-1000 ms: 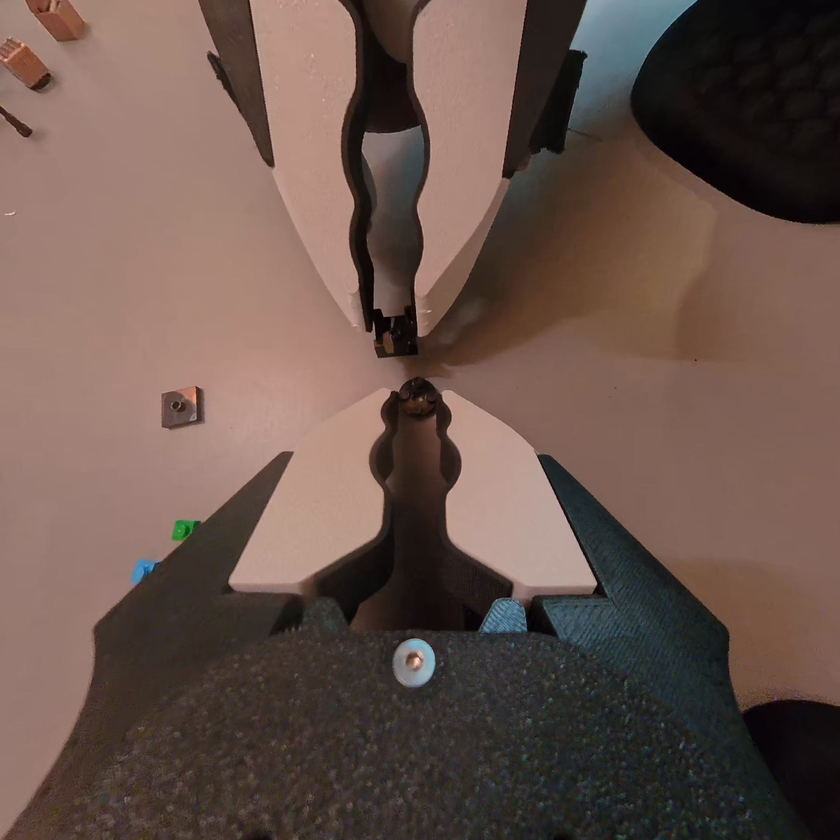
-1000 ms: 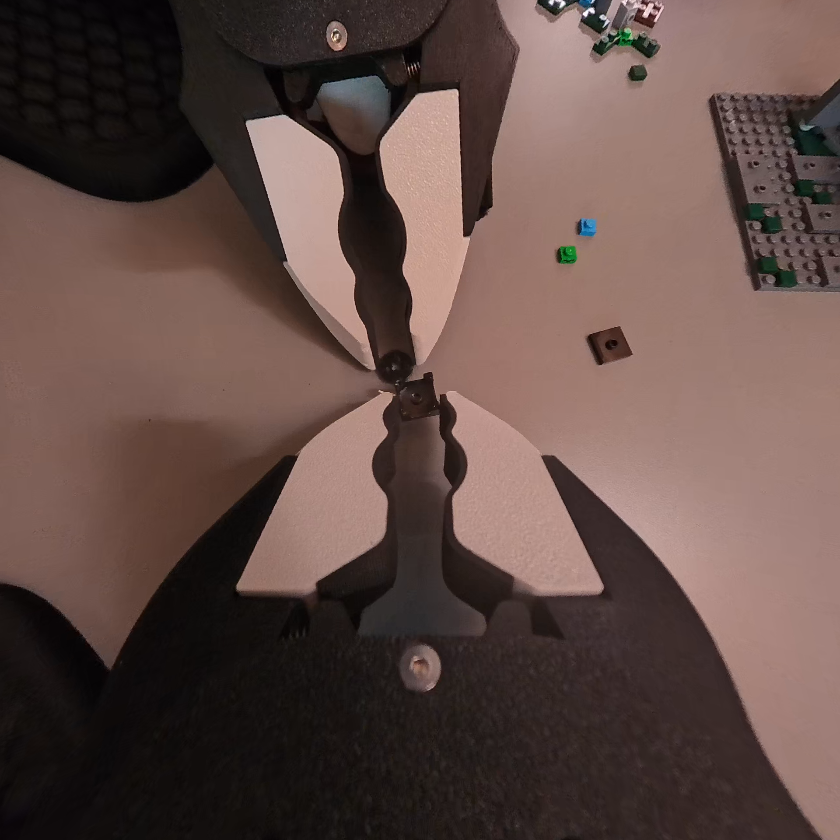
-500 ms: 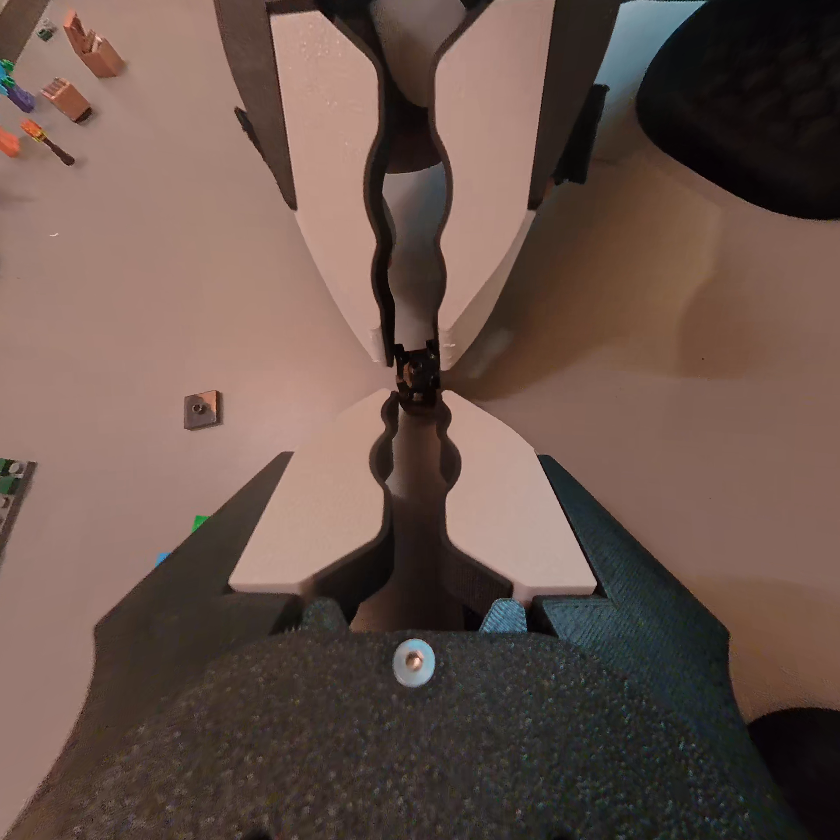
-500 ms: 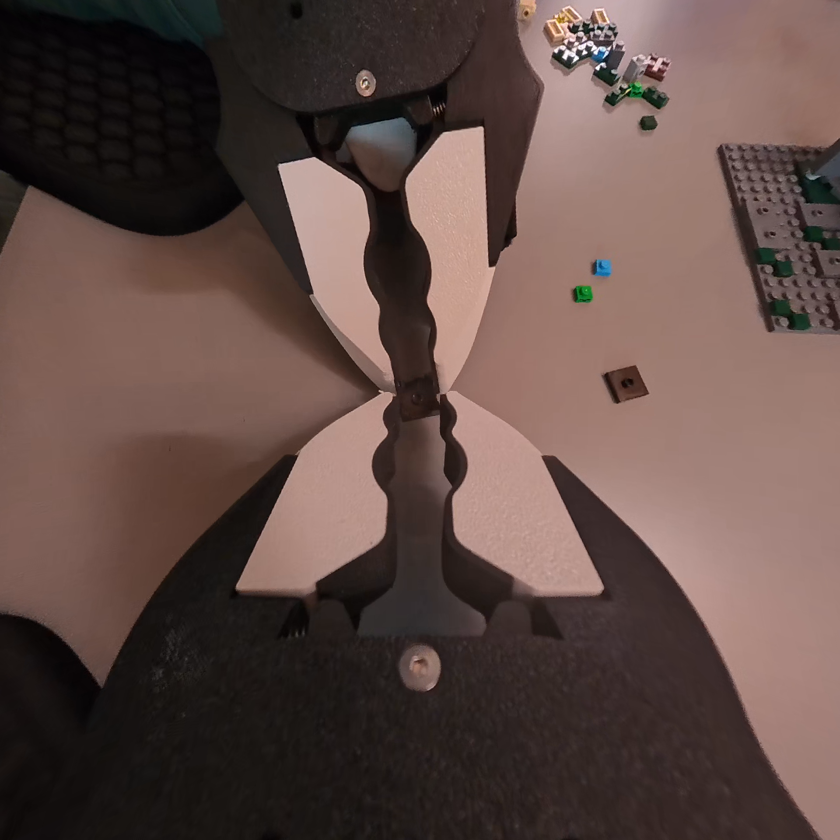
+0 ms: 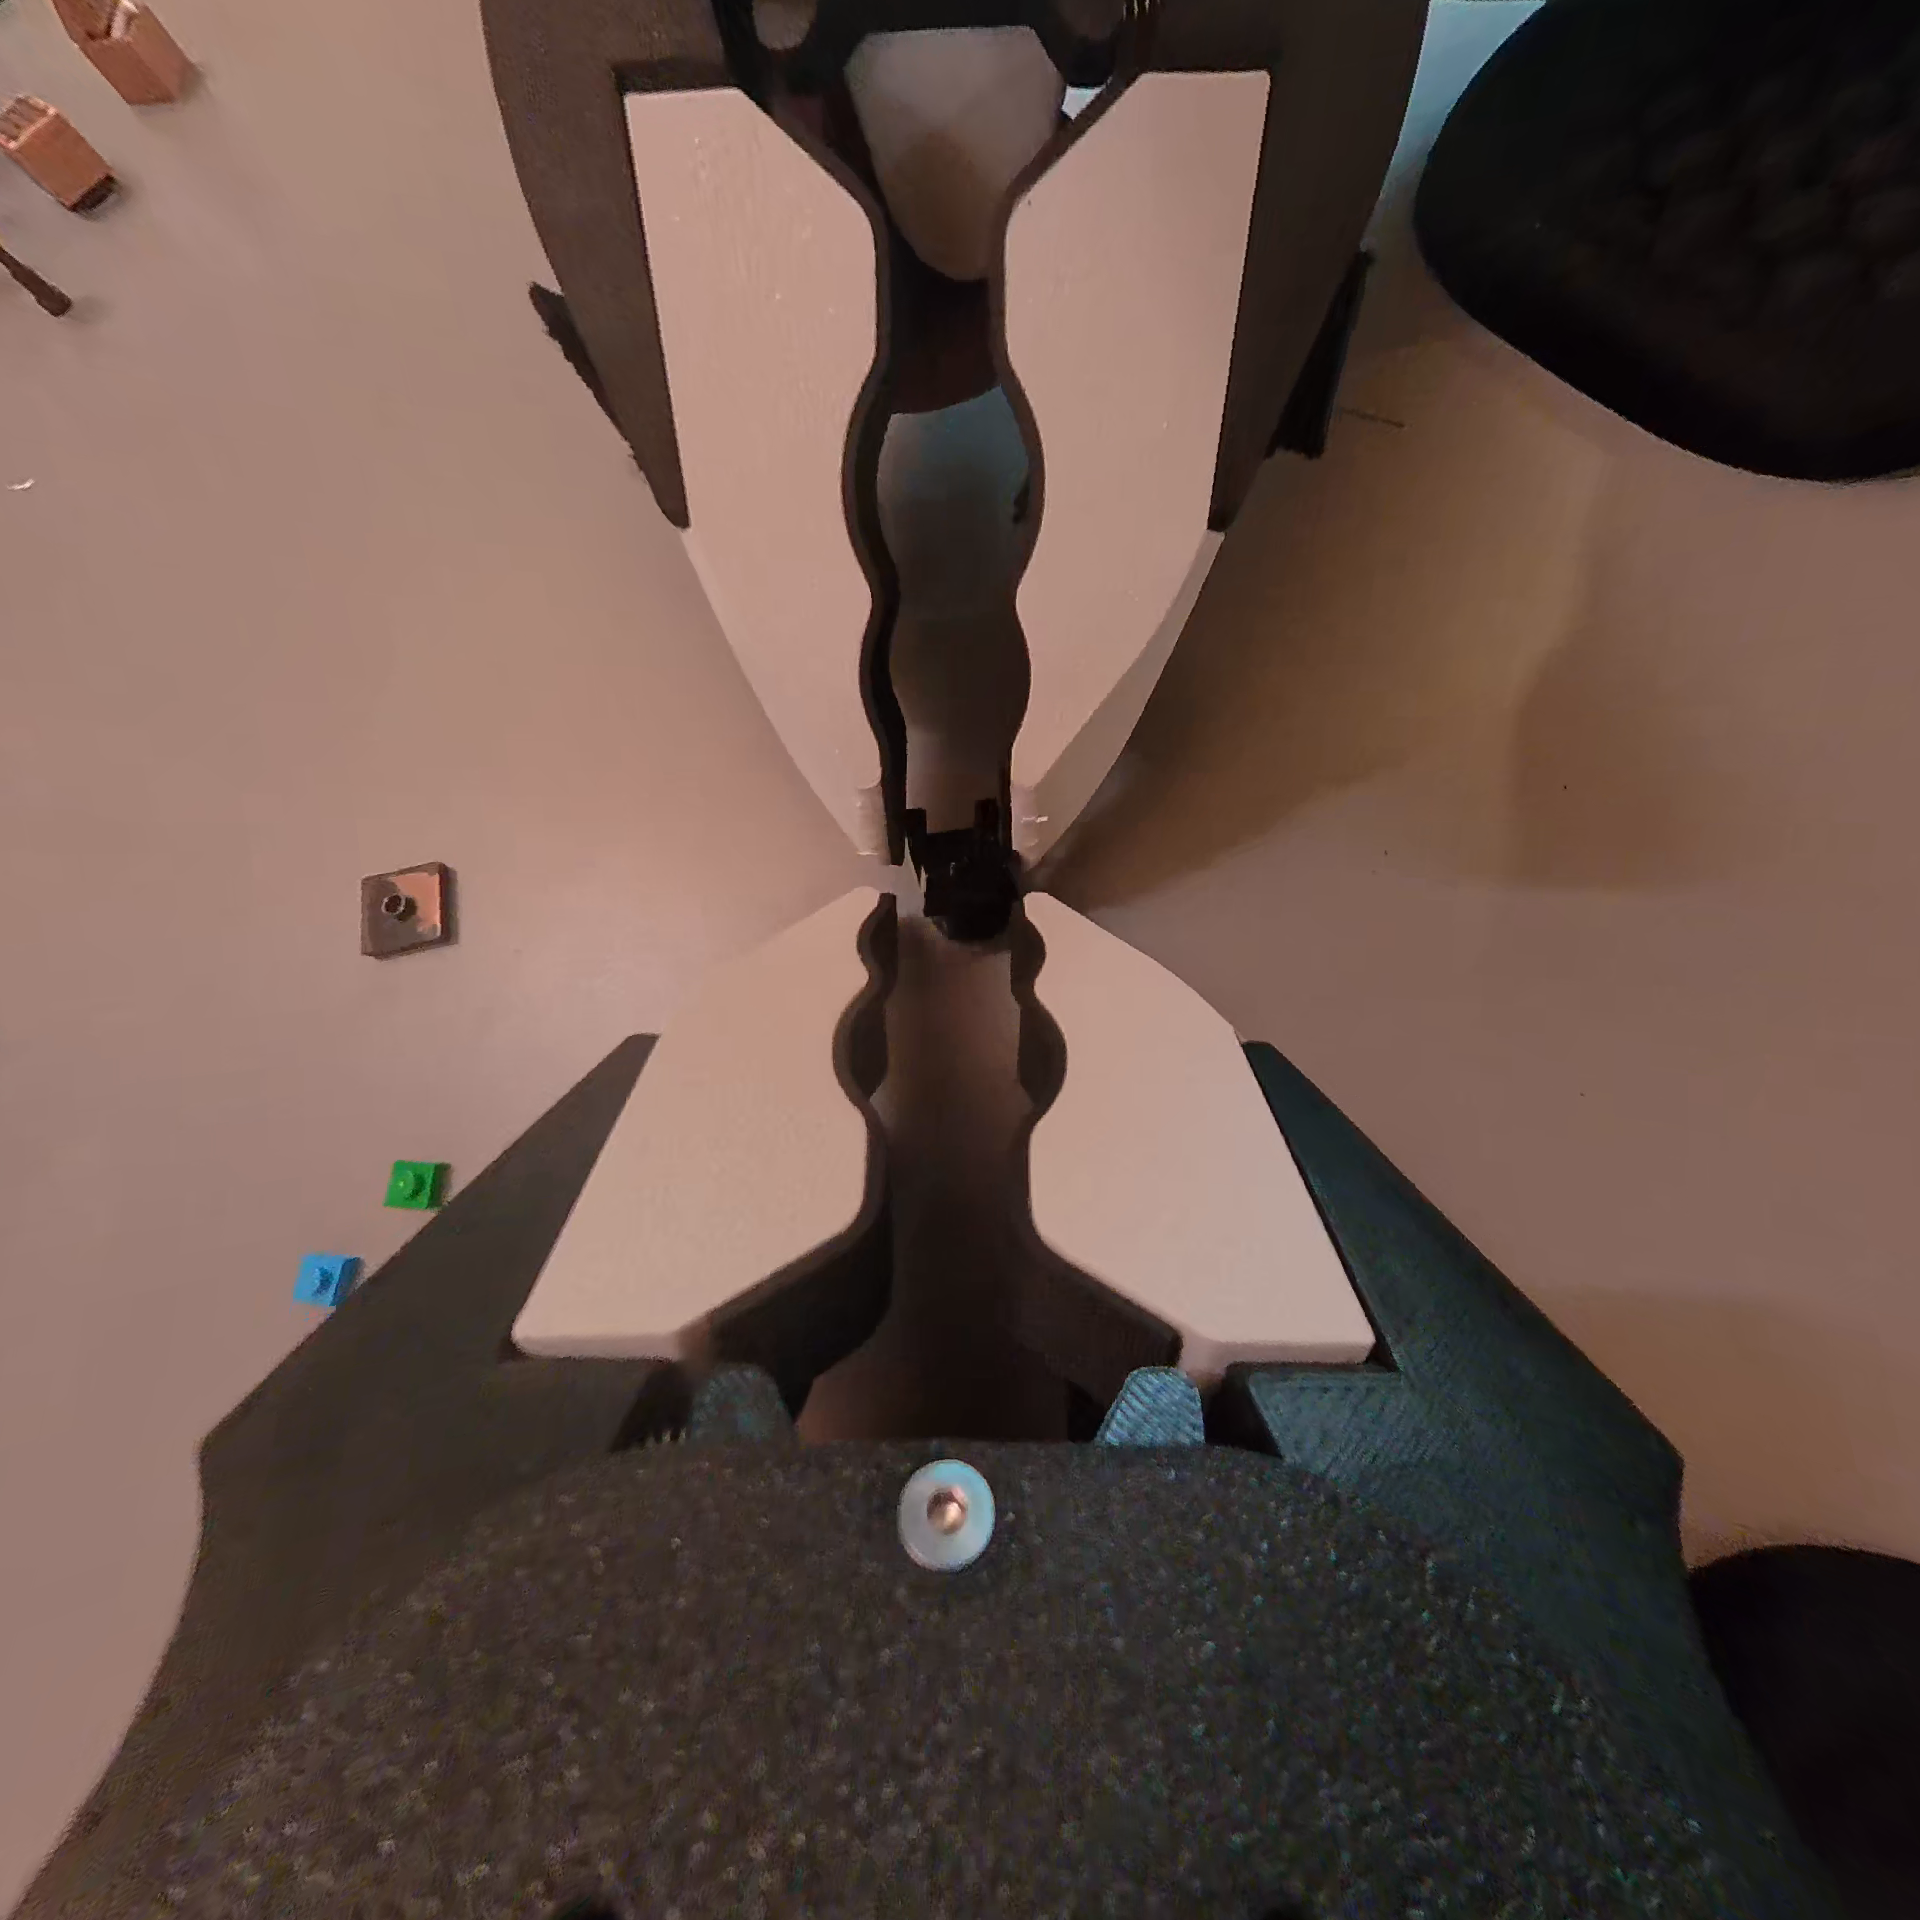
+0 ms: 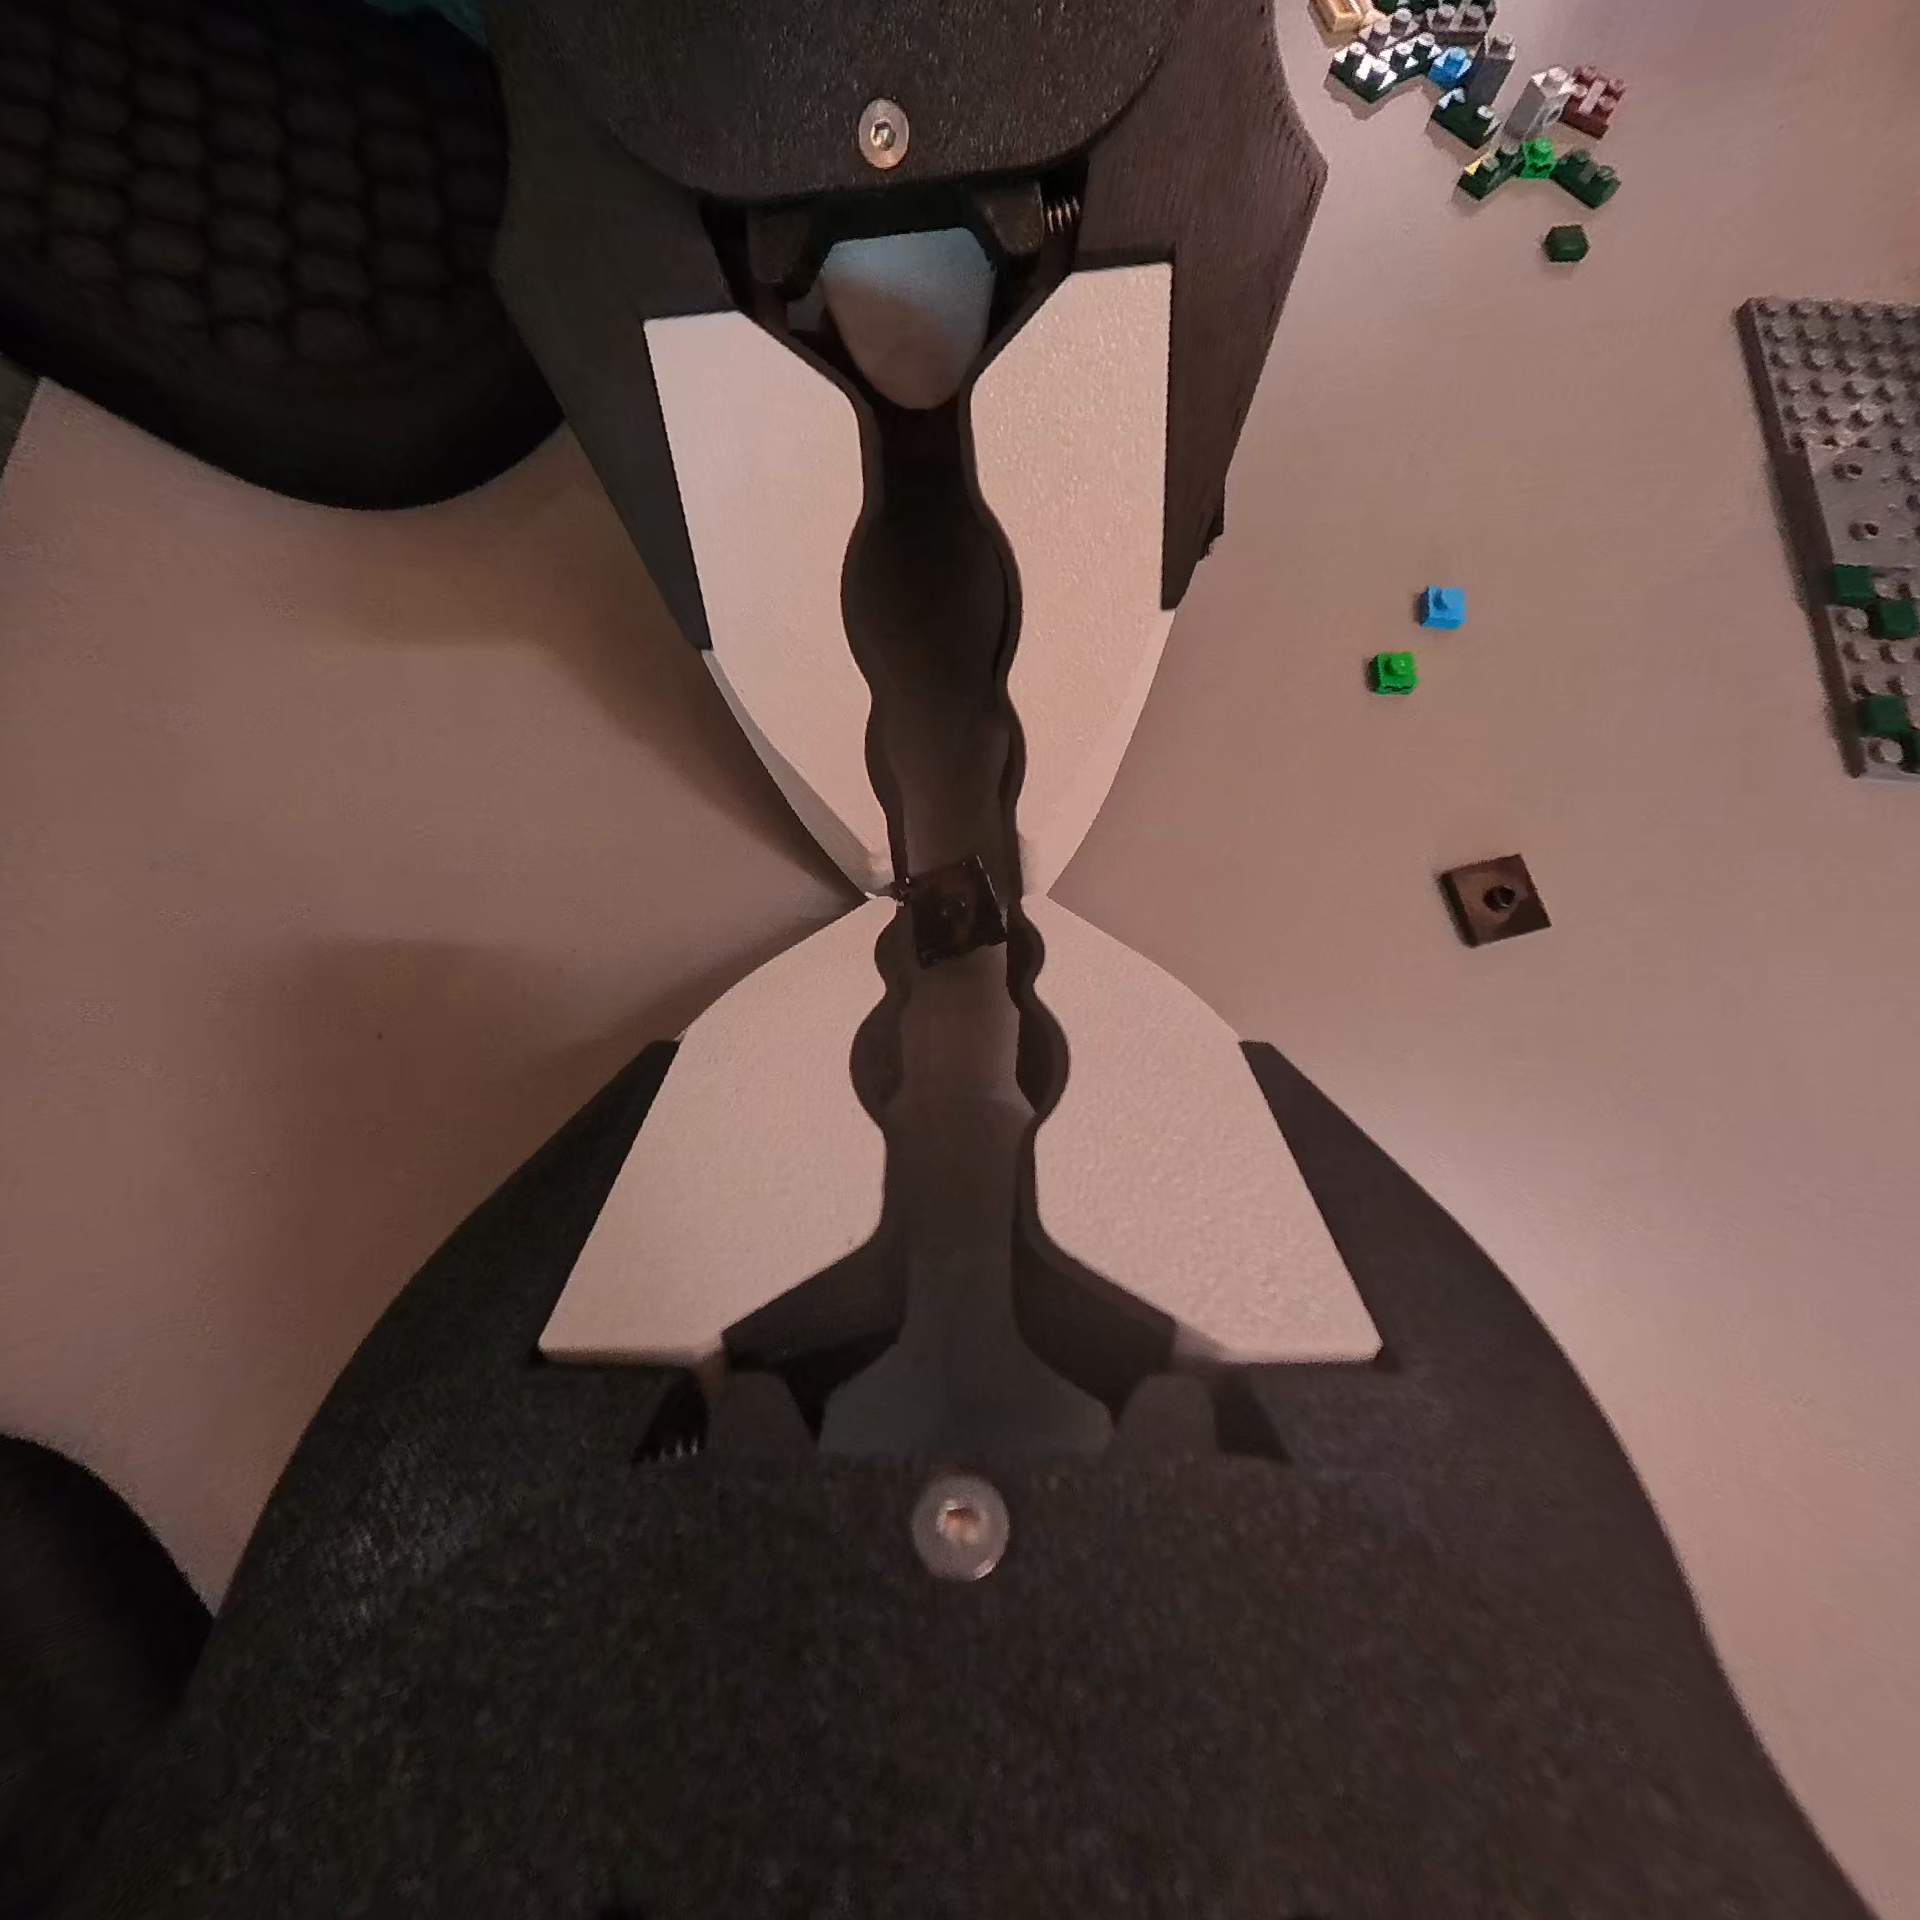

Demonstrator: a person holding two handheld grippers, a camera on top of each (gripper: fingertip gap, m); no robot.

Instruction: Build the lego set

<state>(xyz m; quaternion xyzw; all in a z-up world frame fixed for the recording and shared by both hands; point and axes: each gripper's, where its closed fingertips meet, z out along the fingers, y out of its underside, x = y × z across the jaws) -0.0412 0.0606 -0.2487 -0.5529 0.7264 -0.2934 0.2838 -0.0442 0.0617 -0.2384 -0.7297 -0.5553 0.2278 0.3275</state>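
Above the pale table (image 6: pixel 312 831), the left gripper (image 5: pixel 954 920) and right gripper (image 6: pixel 951 920) meet tip to tip, both clamped on small black pieces (image 6: pixel 951 909) pressed together.

Matt printed plastic over a smooth pale bench

The left hand-held gripper (image 5: pixel 961 920) has a grainy black plastic body, fine-ridged dark side walls, matt white fingers (image 5: pixel 727 1164) and a shiny metal screw (image 5: pixel 945 1512). The bench (image 5: pixel 1558 1039) looks smooth with a slight sheen. The loose green brick (image 6: pixel 1392 672), blue brick (image 6: pixel 1441 607) and dark square plate (image 6: pixel 1494 900) are glossy plastic.
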